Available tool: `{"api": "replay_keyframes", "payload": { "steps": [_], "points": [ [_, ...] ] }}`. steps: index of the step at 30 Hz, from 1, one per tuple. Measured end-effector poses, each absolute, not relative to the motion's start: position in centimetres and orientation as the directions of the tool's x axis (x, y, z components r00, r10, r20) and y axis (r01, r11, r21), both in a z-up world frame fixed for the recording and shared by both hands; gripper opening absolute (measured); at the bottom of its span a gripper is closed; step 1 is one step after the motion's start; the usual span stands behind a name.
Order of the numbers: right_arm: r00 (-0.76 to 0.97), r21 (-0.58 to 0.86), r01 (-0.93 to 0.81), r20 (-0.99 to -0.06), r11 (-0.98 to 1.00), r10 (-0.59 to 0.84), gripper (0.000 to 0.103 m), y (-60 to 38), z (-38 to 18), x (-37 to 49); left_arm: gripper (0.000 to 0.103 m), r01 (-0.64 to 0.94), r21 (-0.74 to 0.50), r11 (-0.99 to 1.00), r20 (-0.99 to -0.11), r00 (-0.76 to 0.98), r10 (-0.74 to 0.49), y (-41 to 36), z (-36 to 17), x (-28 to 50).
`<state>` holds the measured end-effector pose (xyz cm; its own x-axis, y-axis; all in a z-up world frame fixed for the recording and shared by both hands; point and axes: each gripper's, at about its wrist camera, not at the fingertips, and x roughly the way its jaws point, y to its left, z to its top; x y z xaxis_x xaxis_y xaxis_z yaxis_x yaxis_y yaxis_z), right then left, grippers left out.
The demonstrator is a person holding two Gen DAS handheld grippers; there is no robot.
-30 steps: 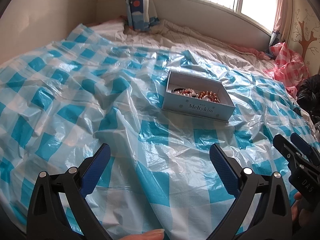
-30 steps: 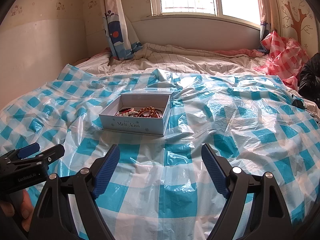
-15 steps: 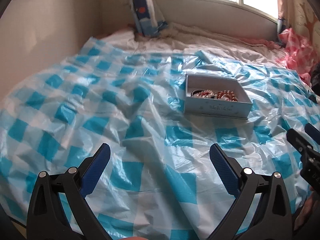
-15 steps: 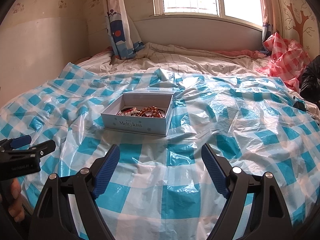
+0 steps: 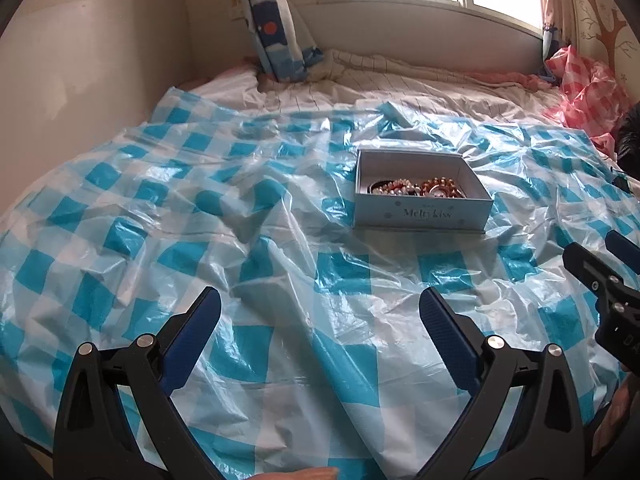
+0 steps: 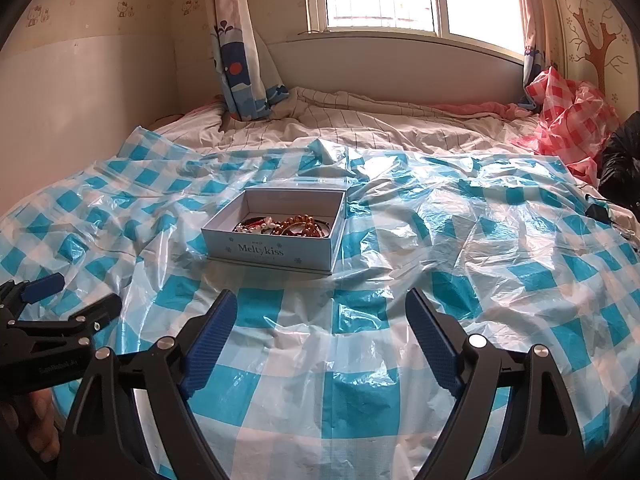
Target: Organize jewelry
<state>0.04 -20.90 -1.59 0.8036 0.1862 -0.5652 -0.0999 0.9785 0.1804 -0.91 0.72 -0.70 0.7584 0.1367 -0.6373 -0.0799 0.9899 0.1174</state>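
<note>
An open pale-blue "Meltykiss" box [image 5: 420,214] [image 6: 262,250] sits on the checked sheet, with beaded bracelets and other jewelry [image 5: 416,189] [image 6: 286,226] piled inside. My left gripper [image 5: 319,296] hovers open over the sheet, short of the box and to its left, with nothing between its fingers; it also shows at the left edge of the right wrist view [image 6: 68,296]. My right gripper [image 6: 322,296] hangs in front of the box, its jaws opening wide with nothing between them. Its tips show at the right edge of the left wrist view [image 5: 600,264].
A crinkled blue-and-white checked plastic sheet [image 6: 460,260] covers the bed. Striped bedding [image 6: 360,120] lies behind it under the window. A red checked plastic sheet [image 6: 568,120] and a black bag [image 6: 620,160] sit at the far right. A wall [image 5: 80,80] runs along the left.
The left gripper has rolled and lifted slightly, so the bed looks more level in its view and the box sits a little further right. The right wrist view is almost unchanged.
</note>
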Motion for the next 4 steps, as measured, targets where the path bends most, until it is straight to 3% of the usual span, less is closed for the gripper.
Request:
{"api": "replay_keyframes", "payload": {
  "steps": [4],
  "points": [
    [0.804,0.18,-0.1,-0.565,0.979,0.186,0.083,-20.9,-1.58,0.04,0.095,-0.081,0.116,0.99,-0.639,0.757,0.137,0.76,-0.65,-0.79]
  ]
}}
